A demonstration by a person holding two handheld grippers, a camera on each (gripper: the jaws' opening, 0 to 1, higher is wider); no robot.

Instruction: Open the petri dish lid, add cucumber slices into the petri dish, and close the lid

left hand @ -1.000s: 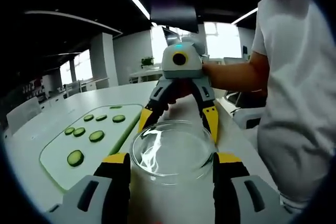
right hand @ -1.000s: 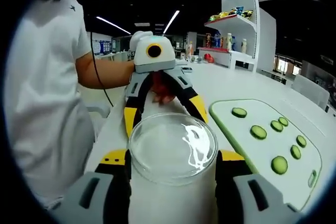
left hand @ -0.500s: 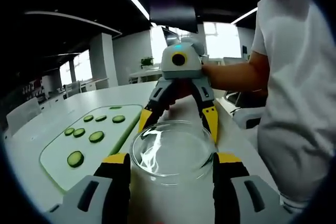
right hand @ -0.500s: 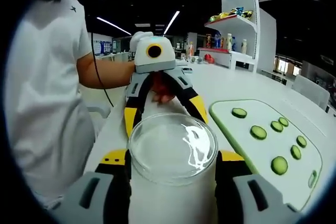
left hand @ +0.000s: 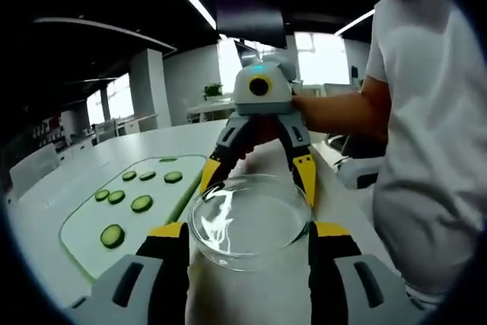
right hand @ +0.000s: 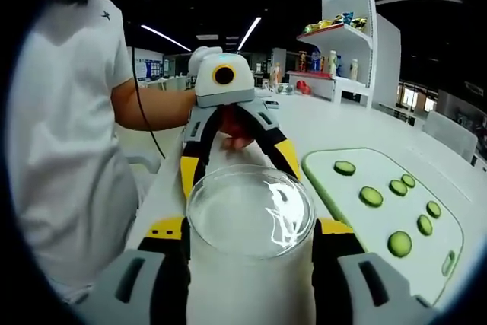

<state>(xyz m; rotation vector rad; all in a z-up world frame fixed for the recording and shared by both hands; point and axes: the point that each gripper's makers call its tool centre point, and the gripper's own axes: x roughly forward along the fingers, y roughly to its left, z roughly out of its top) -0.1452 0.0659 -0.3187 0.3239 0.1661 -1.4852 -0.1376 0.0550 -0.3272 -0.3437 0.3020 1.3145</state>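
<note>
A clear round petri dish (left hand: 249, 218) (right hand: 251, 209) is held over the white table between both grippers, which face each other. My left gripper (left hand: 247, 234) is shut on its near sides, with the black-and-yellow jaws against the rim. My right gripper (left hand: 257, 176) reaches in from the far side, its yellow fingers on the rim. In the right gripper view the right gripper (right hand: 251, 234) is shut on the dish and the left gripper (right hand: 237, 169) faces it. Several cucumber slices (left hand: 141, 203) (right hand: 371, 196) lie on a pale green cutting board (left hand: 84, 218) (right hand: 380, 222) beside the dish.
The person (left hand: 434, 112) (right hand: 68, 127) in a white shirt stands close to the table's edge. The white table (left hand: 46, 211) (right hand: 358, 123) stretches past the board. A white shelf (right hand: 346, 36) with packets stands far behind.
The dish sits a little higher and more tilted between the jaws. The board with the slices has slid slightly lower in both views, as the cameras shifted.
</note>
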